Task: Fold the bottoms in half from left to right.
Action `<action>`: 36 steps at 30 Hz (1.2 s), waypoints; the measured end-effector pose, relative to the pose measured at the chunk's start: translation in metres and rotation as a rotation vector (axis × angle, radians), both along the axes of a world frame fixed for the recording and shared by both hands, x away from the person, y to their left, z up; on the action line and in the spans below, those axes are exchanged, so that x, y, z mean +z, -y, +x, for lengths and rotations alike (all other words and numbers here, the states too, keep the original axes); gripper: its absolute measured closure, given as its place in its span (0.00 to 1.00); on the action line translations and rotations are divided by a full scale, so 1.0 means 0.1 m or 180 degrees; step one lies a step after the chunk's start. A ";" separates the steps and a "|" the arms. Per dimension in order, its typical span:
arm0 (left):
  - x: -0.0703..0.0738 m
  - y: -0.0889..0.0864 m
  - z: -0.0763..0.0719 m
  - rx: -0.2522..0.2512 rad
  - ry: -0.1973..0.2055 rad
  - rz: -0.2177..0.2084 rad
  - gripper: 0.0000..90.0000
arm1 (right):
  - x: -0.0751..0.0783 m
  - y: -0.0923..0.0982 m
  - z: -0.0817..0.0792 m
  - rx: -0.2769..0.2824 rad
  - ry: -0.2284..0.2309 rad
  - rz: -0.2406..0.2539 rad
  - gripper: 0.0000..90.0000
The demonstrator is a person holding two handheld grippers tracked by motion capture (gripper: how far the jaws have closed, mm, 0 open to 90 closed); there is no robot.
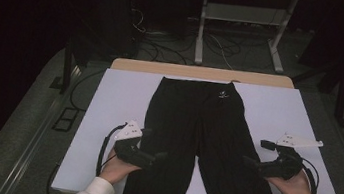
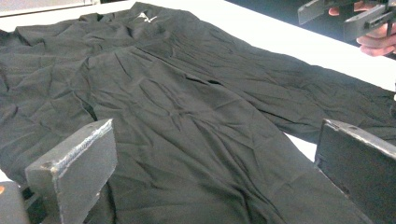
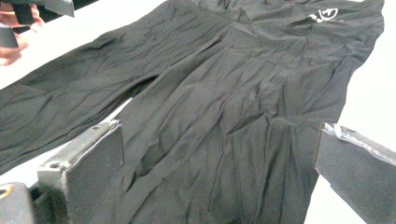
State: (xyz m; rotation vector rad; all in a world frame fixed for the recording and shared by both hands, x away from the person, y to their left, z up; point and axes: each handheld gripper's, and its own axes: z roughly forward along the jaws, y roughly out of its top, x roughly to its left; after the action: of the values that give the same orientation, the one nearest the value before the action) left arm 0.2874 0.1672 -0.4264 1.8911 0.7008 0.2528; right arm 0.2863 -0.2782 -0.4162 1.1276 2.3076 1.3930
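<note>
A pair of black trousers point(image 1: 191, 125) lies flat on a white board point(image 1: 108, 104), waist at the far end with a small white logo point(image 1: 224, 95), legs toward me. My left gripper point(image 1: 152, 144) hovers open over the outer edge of the left leg. My right gripper point(image 1: 257, 152) hovers open over the outer edge of the right leg. In the left gripper view the wrinkled trousers point(image 2: 177, 107) spread beneath the wide-apart jaws of the left gripper point(image 2: 217, 158). The right gripper view shows the trousers point(image 3: 233, 93) under the right gripper point(image 3: 219, 158), nothing clamped.
The white board rests on a wooden table whose far edge point(image 1: 203, 73) shows. Beyond it stand a white table frame point(image 1: 239, 30) and loose cables on a dark floor. Bare board lies on both sides of the trousers.
</note>
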 end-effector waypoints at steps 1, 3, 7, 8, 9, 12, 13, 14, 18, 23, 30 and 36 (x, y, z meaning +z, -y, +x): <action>0.00 0.00 0.00 0.0000 -0.0002 0.0000 0.00 | 0.01 0.00 0.00 -0.0011 -0.0003 0.0005 0.02; 0.00 0.00 0.00 0.0003 -0.0005 -0.0004 0.00 | 0.03 0.01 0.01 -0.0030 -0.0005 0.0018 0.02; 0.00 0.00 0.00 0.0005 -0.0015 -0.0009 0.00 | 0.06 0.00 0.04 -0.0039 0.0002 0.0010 0.02; 0.00 0.00 0.00 0.0002 -0.0013 -0.0005 0.00 | 0.08 -0.01 0.05 -0.0036 0.0009 0.0002 0.02; 0.00 -0.01 0.00 0.0000 -0.0009 -0.0005 0.00 | 0.09 -0.02 0.06 -0.0025 0.0019 -0.0007 0.02; 0.00 -0.01 0.00 0.0010 -0.0010 -0.0015 0.00 | 0.15 -0.05 0.09 -0.0017 0.0031 -0.0022 0.02; 0.00 -0.01 0.00 0.0012 -0.0014 -0.0021 0.00 | 0.17 -0.06 0.10 -0.0009 0.0052 -0.0033 0.02; 0.00 -0.01 0.00 0.0014 -0.0017 -0.0023 0.00 | 0.19 -0.07 0.11 -0.0007 0.0058 -0.0039 0.02; 0.00 -0.02 0.00 0.0021 -0.0037 -0.0040 0.00 | 0.25 -0.10 0.16 0.0021 0.0098 -0.0041 0.02; 0.01 -0.03 -0.01 0.0033 -0.0031 -0.0055 0.00 | 0.31 -0.16 0.24 0.0029 0.0114 -0.0045 0.02; 0.01 -0.05 0.00 0.0065 -0.0032 -0.0085 0.00 | 0.36 -0.27 0.31 0.0070 0.0137 -0.0069 0.02; 0.01 -0.05 0.00 0.0078 -0.0031 -0.0077 0.00 | 0.41 -0.35 0.39 0.0107 0.0138 -0.0066 0.02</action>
State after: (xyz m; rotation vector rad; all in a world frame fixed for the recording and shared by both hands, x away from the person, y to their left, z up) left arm 0.2878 0.1726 -0.4258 1.8628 0.7307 0.2498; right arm 0.3253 -0.2430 -0.3756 1.0468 2.3157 1.3882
